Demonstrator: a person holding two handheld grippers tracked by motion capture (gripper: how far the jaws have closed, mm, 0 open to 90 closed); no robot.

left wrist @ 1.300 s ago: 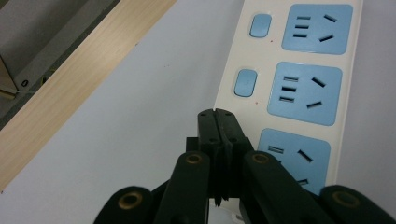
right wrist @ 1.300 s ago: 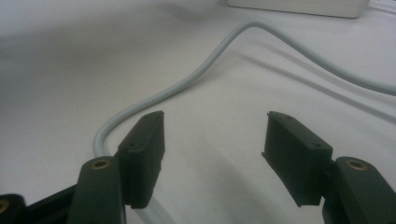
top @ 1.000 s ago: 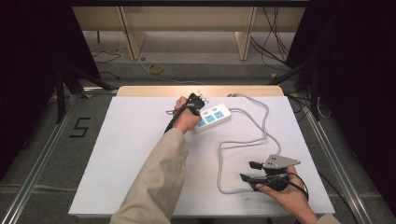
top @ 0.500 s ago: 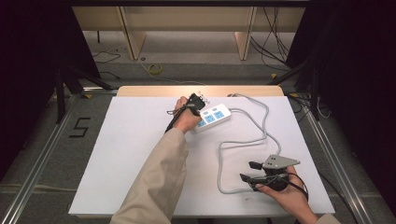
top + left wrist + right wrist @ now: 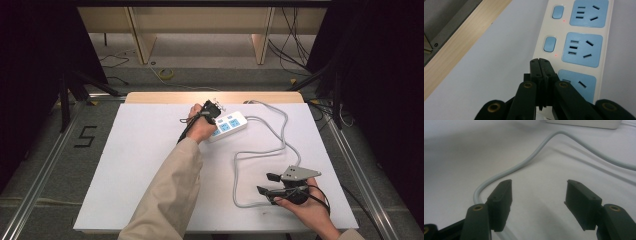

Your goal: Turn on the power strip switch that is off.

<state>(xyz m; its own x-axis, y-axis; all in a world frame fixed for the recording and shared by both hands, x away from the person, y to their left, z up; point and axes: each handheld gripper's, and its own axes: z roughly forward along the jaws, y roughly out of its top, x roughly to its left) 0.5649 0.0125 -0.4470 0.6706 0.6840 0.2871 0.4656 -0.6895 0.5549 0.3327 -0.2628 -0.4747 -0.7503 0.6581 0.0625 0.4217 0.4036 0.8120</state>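
So the left gripper (image 5: 540, 61) has its jaws pressed flat together with nothing between them, and the joined tips sit right over the near end of the white power strip (image 5: 571, 37), on the strip's switch side next to the nearest blue socket (image 5: 577, 83); can't really tell if the tips actually press down on it or just hover a hair above. Ahead of the tips there are two more blue sockets, each with its own little blue rocker switch (image 5: 549, 44) and a tiny red light beside it. From the high view that gripper (image 5: 209, 109) is out at the far side of the table, the person's beige sleeve (image 5: 170, 195) stretching across the white tabletop (image 5: 125, 165) to get there, with the power strip (image 5: 230, 126) lying at an angle just beside the hand. The right gripper (image 5: 537, 195) is a different story: jaws wide apart, empty, resting low over the table near the front edge. The strip's grey cable (image 5: 524, 165) curves past its left jaw and runs under it, then heads off toward the strip. In the high view the cable (image 5: 260, 155) snakes in loose loops between the strip and the right gripper (image 5: 265, 183), which is well apart from the left one.
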